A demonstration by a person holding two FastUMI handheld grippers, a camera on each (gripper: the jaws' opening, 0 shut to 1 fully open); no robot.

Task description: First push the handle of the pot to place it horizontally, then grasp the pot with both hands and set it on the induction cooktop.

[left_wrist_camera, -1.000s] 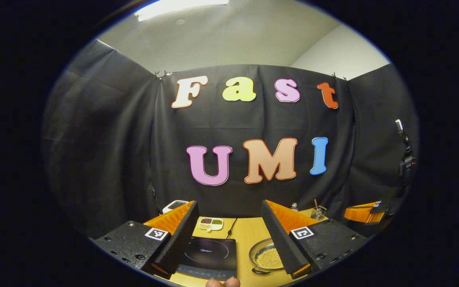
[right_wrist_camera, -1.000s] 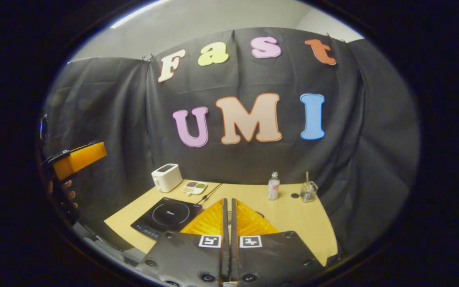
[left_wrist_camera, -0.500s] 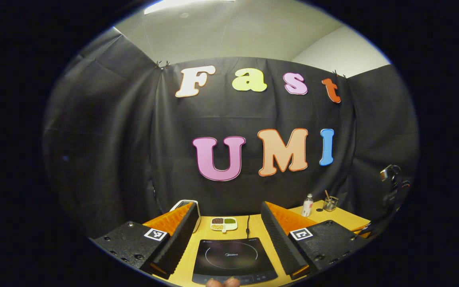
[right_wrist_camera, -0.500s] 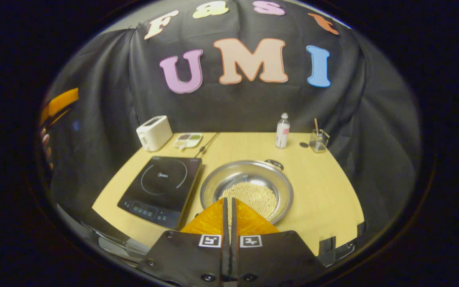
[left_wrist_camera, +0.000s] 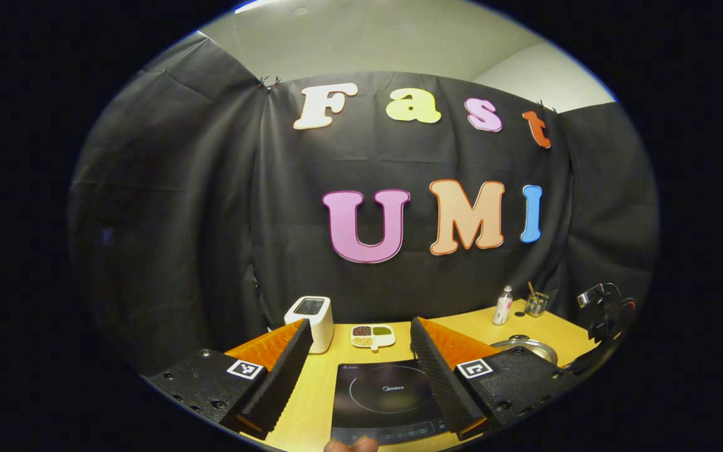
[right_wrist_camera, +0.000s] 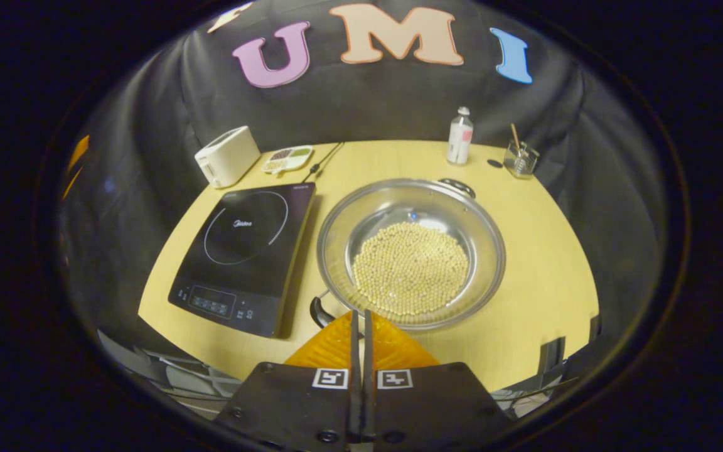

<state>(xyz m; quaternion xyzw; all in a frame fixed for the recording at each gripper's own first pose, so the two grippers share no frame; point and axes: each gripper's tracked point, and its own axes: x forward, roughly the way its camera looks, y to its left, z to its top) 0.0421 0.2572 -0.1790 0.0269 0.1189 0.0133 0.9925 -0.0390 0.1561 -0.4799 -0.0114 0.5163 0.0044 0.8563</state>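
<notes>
In the right gripper view, the right gripper (right_wrist_camera: 358,323) has its fingers pressed together on nothing, above the near rim of the pot (right_wrist_camera: 410,251). The pot (a wide steel one holding pale round beans) sits on the table (right_wrist_camera: 543,251) just right of the cooktop (right_wrist_camera: 245,248), one handle (right_wrist_camera: 319,311) at its near-left edge, another (right_wrist_camera: 457,186) at the far rim. Beyond the pot stand a bottle (right_wrist_camera: 459,144) and a glass (right_wrist_camera: 519,160); a toaster (right_wrist_camera: 226,156) and a divided dish (right_wrist_camera: 286,159) lie behind the cooktop.

In the left gripper view, the left gripper (left_wrist_camera: 358,358) is spread wide above the cooktop (left_wrist_camera: 383,392).
</notes>
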